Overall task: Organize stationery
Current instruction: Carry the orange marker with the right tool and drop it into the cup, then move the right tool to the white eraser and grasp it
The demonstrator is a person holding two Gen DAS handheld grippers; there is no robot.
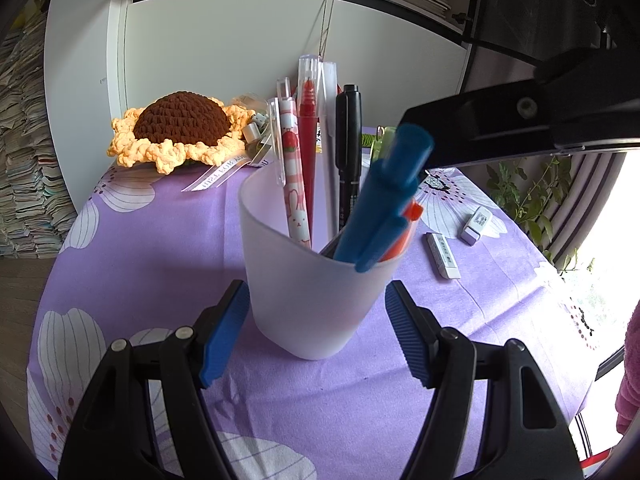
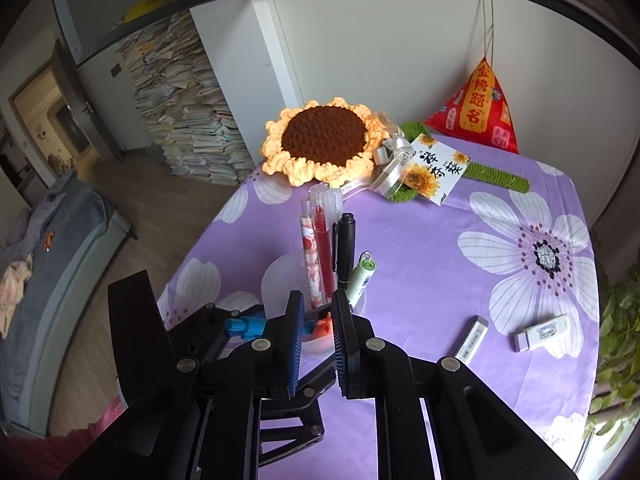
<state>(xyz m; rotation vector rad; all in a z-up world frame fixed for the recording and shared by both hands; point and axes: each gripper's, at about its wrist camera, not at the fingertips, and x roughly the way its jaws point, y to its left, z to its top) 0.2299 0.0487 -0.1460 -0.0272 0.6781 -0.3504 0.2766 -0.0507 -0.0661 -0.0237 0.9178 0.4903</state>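
The left gripper (image 1: 318,334) stands wide open, its 2 blue pads on either side of the cup's (image 1: 316,292) base with a gap at each side. The right gripper (image 2: 314,342) hovers above the cup, jaws a narrow gap apart and holding nothing; in the left view its black body (image 1: 520,120) sits just beside the top of the blue pen (image 1: 390,196).

The table wears a purple cloth (image 2: 420,240) printed with white flowers. Stacked papers (image 2: 188,112) pile up against a white wall.

A red pouch (image 2: 476,108) carries yellow Chinese characters, and a sunflower card (image 2: 434,168) lies beside the knitted sunflower (image 2: 322,140).

The frosted cup holds a pink pen (image 1: 294,184), red pen (image 1: 307,140), black marker (image 1: 347,148), the blue pen and an orange one (image 1: 400,236). 2 erasers (image 1: 442,255) (image 1: 476,220) lie on the cloth to its right.
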